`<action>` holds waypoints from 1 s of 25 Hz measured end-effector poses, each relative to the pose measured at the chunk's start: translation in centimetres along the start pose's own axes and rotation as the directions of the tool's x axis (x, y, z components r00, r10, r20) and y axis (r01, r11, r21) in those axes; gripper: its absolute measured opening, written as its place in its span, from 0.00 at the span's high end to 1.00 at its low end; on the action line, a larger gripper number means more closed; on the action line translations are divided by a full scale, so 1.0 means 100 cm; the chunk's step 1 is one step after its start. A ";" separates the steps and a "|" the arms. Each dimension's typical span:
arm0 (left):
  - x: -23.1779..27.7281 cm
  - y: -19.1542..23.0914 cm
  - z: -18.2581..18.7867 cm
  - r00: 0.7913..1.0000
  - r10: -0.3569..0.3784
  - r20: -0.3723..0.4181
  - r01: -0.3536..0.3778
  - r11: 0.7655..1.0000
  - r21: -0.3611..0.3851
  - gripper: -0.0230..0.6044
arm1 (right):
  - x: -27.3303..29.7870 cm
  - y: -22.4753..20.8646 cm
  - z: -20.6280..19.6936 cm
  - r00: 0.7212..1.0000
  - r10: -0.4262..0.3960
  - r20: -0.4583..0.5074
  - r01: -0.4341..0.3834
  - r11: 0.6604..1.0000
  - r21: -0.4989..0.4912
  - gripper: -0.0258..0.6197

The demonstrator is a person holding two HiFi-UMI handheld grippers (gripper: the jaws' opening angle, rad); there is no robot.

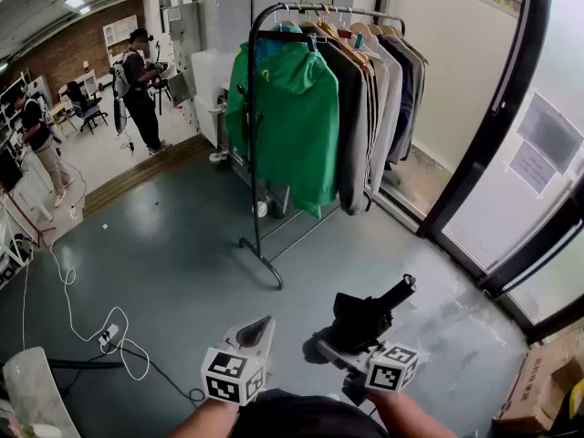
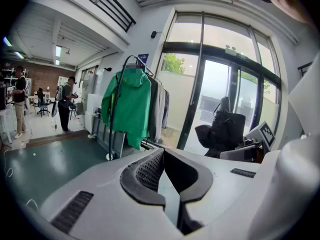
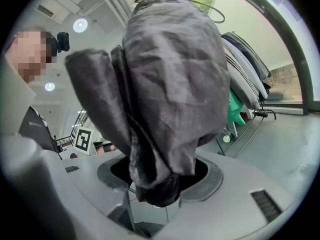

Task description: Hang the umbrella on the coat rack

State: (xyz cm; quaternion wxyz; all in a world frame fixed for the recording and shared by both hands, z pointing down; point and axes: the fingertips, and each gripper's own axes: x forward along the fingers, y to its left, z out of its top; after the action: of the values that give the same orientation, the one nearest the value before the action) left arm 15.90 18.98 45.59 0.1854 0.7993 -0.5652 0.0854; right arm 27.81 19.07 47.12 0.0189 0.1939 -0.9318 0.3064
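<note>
A folded black umbrella (image 1: pixel 363 321) lies across my right gripper (image 1: pixel 343 347), handle end (image 1: pixel 400 291) pointing up and to the right. In the right gripper view the bunched umbrella fabric (image 3: pixel 170 84) fills the middle, and my right gripper (image 3: pixel 160 184) is shut on it. The left gripper (image 1: pixel 258 330) hovers beside it at the lower middle, its jaws together with nothing in them (image 2: pixel 164 156). The black coat rack (image 1: pixel 255 135) stands ahead on the floor with a green jacket (image 1: pixel 287 121) and several grey and dark coats. The left gripper view shows the rack (image 2: pixel 114 114) and the umbrella (image 2: pixel 225 129).
Glass doors with black frames (image 1: pixel 511 144) run along the right. A cardboard box (image 1: pixel 543 381) sits at the lower right. White and black cables (image 1: pixel 100 336) trail over the floor at the left. Two people (image 1: pixel 141 85) (image 1: pixel 36 144) stand far back left by desks.
</note>
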 end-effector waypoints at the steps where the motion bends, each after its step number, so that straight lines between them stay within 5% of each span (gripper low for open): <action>1: -0.001 0.000 0.000 1.000 0.000 0.000 0.000 1.000 0.001 0.94 | 0.000 0.001 0.000 1.000 0.000 0.000 0.000 1.000 -0.001 0.60; 25: -0.018 0.014 -0.010 1.000 0.007 -0.008 -0.007 1.000 -0.023 0.94 | 0.015 0.031 -0.014 0.996 0.066 -0.066 -0.071 0.995 -0.067 0.60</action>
State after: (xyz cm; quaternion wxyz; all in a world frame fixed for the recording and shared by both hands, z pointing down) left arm 14.06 20.54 46.13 0.1965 0.7947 -0.5683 0.0830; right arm 25.18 21.65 46.69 0.0448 0.1511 -0.9469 0.2802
